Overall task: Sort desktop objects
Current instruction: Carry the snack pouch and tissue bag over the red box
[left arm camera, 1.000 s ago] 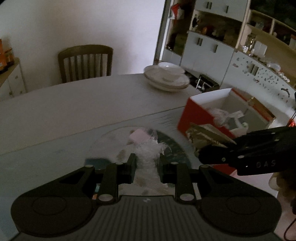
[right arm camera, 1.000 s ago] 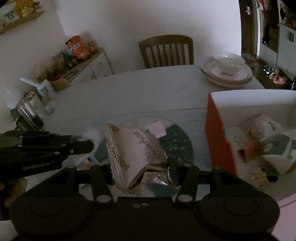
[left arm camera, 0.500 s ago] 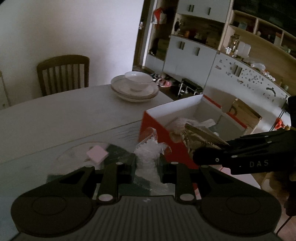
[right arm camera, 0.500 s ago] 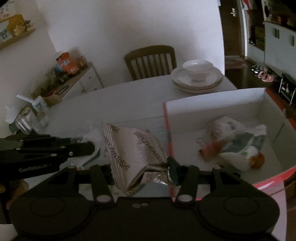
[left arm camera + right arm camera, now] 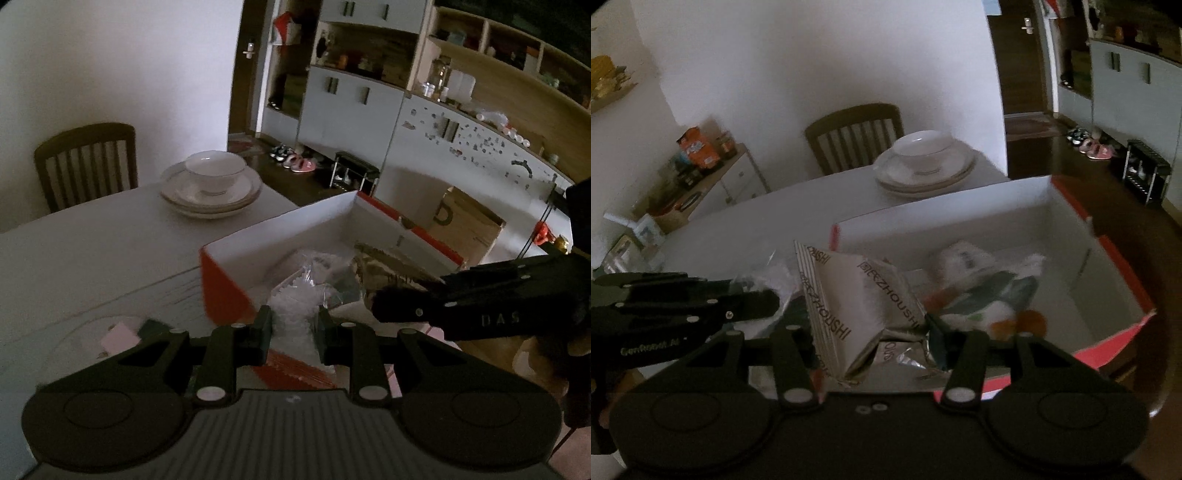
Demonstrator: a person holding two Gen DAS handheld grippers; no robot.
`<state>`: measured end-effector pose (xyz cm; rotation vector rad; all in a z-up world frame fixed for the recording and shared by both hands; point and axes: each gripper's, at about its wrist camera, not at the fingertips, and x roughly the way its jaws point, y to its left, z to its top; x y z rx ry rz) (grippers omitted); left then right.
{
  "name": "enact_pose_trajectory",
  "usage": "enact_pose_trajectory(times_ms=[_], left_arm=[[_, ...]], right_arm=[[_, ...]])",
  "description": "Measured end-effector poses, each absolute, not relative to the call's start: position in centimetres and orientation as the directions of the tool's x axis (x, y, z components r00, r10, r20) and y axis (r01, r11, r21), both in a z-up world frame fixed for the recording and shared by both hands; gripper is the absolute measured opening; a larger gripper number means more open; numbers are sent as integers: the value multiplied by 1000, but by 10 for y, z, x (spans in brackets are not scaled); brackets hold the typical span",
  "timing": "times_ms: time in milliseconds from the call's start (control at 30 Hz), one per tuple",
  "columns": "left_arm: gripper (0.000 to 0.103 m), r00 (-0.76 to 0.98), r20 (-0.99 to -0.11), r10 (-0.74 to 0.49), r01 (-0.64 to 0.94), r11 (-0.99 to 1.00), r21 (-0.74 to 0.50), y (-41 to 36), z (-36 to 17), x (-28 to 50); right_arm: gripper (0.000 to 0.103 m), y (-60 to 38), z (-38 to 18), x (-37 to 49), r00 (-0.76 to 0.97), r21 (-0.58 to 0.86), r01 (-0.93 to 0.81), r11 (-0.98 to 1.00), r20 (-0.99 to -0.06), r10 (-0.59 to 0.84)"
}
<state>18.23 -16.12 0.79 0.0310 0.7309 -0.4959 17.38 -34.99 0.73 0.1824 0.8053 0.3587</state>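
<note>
Clear plastic bag (image 5: 295, 314) is gripped by the closed left gripper (image 5: 291, 328), over the red box (image 5: 221, 291); a pink pad (image 5: 120, 334) is left on the table. Silver foil packet (image 5: 857, 306) is clamped in the right gripper (image 5: 875, 343) above the box, where several items (image 5: 979, 295) are already deposited.

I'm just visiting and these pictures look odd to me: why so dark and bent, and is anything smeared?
Left wrist view: dim room, fisheye lens bows the cabinets; the clear plastic bag in the left gripper stays fairly sharp. Right wrist view: equally dim, curved walls; the silver snack packet reads clearly, but items inside the red box are motion-smeared.
</note>
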Motion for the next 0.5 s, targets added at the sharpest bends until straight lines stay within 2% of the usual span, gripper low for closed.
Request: enact_pose_trajectory(times_ms=[500], left_arm=[[23,588,-702,-401,470,876,-106,-229,-17,219]], right_arm=[[52,-432,-7,202,688,248,-108,963,-680,253]])
